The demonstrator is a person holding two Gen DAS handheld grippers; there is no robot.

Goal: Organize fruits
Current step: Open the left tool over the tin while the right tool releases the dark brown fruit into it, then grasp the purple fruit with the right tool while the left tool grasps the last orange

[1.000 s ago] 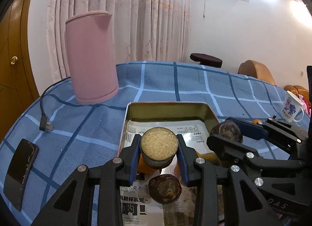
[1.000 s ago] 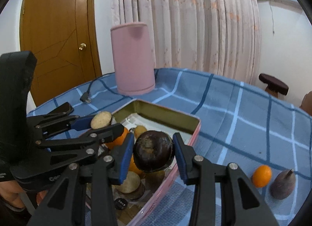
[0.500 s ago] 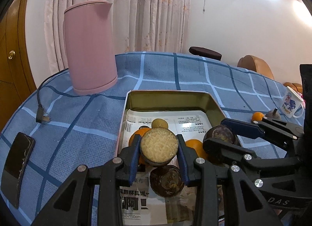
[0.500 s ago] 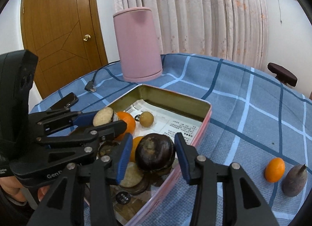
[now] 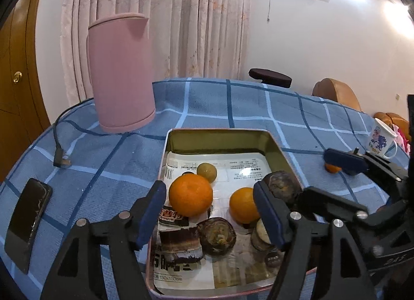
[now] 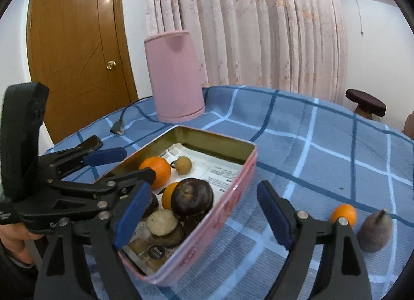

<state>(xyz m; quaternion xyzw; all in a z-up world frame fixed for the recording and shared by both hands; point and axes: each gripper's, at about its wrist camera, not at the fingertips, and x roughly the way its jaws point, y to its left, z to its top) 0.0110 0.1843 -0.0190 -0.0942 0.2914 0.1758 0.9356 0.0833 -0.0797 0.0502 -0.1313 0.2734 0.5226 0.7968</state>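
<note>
Three oranges (one outside tin).

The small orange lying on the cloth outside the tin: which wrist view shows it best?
The right wrist view. There the small orange lies in plain sight on the checked cloth beside a dark pointed fruit, only its lower edge cut by the right gripper. In the left wrist view only a sliver peeks from behind a blue finger pad.

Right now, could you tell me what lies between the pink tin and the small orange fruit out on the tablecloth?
Nothing but bare blue checked tablecloth, apart from the right gripper's own finger crossing the right wrist view between pink tin and small orange fruit.
</note>
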